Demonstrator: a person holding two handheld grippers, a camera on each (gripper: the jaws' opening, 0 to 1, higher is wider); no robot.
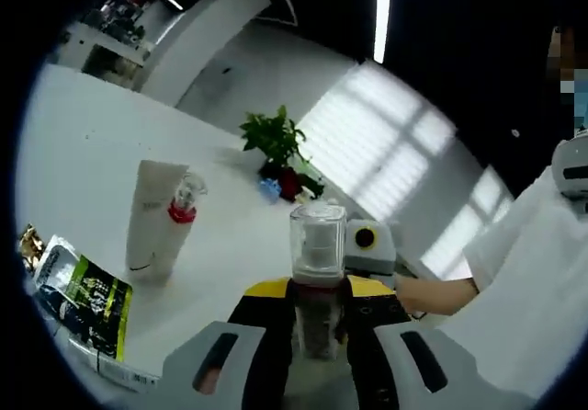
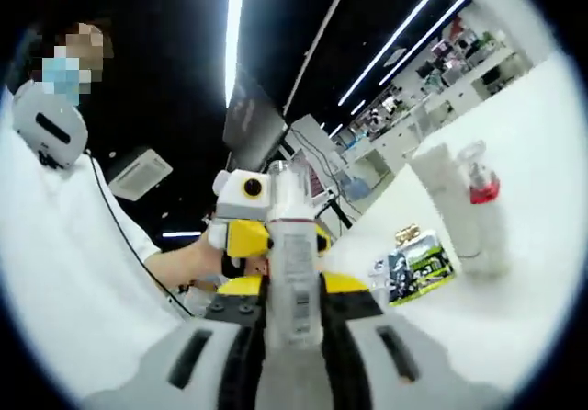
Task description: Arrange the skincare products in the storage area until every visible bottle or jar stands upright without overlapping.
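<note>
**Skincare items on the white bench: one bottle held between two grippers**

1. Clear pump bottle with a transparent square cap and printed label (image 1: 318, 272). It was held upright above the white bench (image 1: 83, 153), clamped between the jaws of the left gripper (image 1: 317, 346). The right gripper (image 2: 292, 332) was also closed on the same bottle, its jaws pressed against the labelled body.

2. White squeeze tube, standing on its cap (image 1: 154, 215). It stood upright on the bench, well in from the edges.

3. Small clear spray bottle with a red collar (image 1: 183, 210). It stood upright, touching the tube's side.

4. Green and black printed sachet (image 1: 87, 300). It lay flat near the bench edge, apart from the standing pair.

5. Potted green plant (image 1: 277, 153). It sat toward the far edge of the bench.

6. Person in a white top (image 2: 64, 272), standing just beside the grippers.
</note>
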